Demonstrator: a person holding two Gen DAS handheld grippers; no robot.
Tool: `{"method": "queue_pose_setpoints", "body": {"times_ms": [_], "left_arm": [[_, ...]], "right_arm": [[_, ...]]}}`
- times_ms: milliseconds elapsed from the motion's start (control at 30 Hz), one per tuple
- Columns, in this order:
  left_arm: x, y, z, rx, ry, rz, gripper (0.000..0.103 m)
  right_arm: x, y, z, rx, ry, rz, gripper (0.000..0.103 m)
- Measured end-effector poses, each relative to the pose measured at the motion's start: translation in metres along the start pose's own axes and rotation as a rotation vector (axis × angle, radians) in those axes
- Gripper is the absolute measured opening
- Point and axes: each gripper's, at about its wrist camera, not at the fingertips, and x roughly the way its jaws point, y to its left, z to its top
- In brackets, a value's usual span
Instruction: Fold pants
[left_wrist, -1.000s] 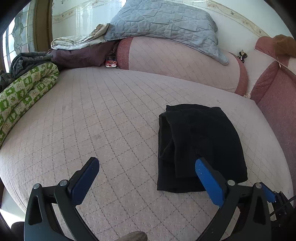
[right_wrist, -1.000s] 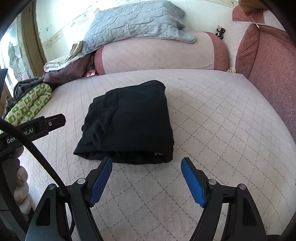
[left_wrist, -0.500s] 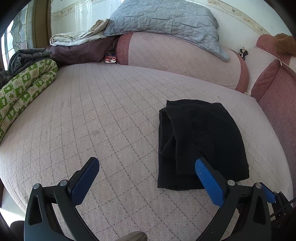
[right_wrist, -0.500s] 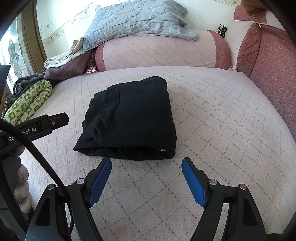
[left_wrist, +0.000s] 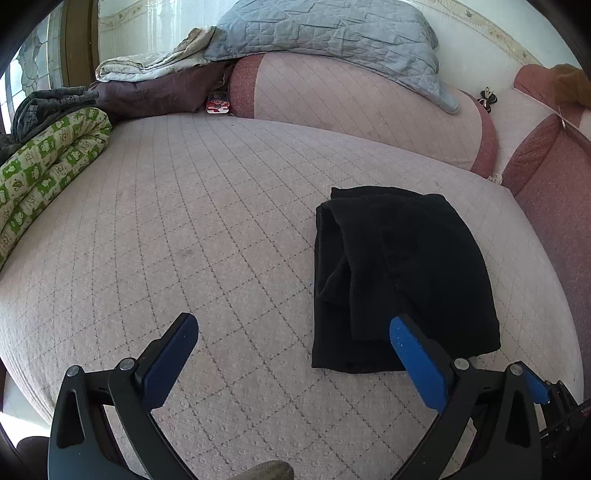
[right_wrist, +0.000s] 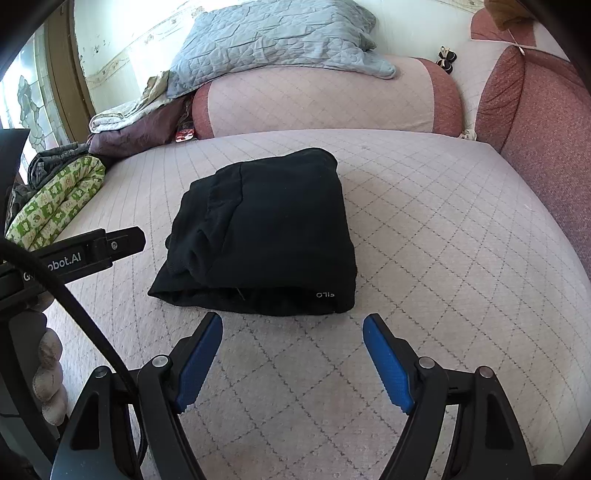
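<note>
Black pants lie folded into a compact rectangle on the quilted pink bed. In the right wrist view the pants lie just beyond my right gripper, which is open and empty above the bed. My left gripper is open and empty; its right finger sits over the pants' near edge, with the pile to the right of its centre. The left gripper's body shows at the left of the right wrist view.
A pink bolster with a grey-blue quilted pillow lies at the back. A green patterned blanket roll and piled bedding line the left. A red cushioned side borders the right.
Both grippers have stayed open and empty. The pants sit slightly farther from both cameras, as if the grippers drew back a little. The pile itself has not moved.
</note>
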Motion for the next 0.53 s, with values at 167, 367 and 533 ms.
{"method": "queue_pose_setpoints", "body": {"times_ms": [167,367,533], "left_arm": [[0.003,-0.004,-0.002,0.021,0.017,-0.003,0.103],[0.011,-0.003,-0.004,0.017,0.057,-0.009,0.103],[0.015,-0.009,-0.006,0.049,0.054,-0.009,0.103]], "right_arm": [[0.002,0.003,-0.001,-0.006,0.006,-0.004,0.083],[0.005,0.003,-0.002,0.0,0.01,-0.01,0.084],[0.01,0.003,-0.001,-0.007,0.015,-0.017,0.084]]}}
